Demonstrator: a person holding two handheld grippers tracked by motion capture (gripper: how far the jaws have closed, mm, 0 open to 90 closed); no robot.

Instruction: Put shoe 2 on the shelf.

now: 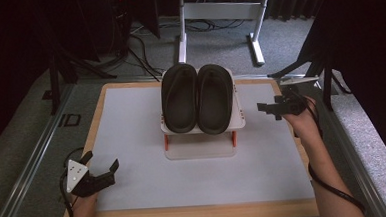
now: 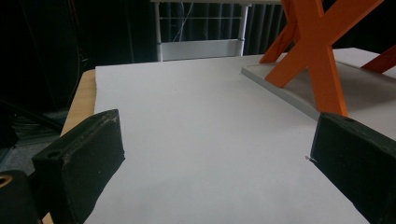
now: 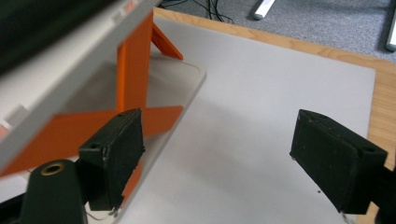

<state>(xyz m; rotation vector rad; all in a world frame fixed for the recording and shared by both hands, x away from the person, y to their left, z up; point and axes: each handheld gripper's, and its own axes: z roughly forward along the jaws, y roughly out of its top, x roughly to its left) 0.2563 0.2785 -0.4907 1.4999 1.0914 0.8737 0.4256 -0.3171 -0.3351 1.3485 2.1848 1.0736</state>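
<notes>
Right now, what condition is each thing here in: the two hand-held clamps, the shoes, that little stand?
Left gripper: jaws open, holding nothing, over the near left corner of the mat.
Right gripper: jaws open, holding nothing, beside the stand's right side.
Left slipper: lying flat on the stand's top shelf.
Right slipper: flat beside it, touching.
Stand: upright on orange legs, lower shelf bare.
White mat: flat on the table.

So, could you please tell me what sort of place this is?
Probably a lab set up for recording tasks: a white-topped table holding only a rack with slippers, carpet strewn with cables, and dark curtains around.
</notes>
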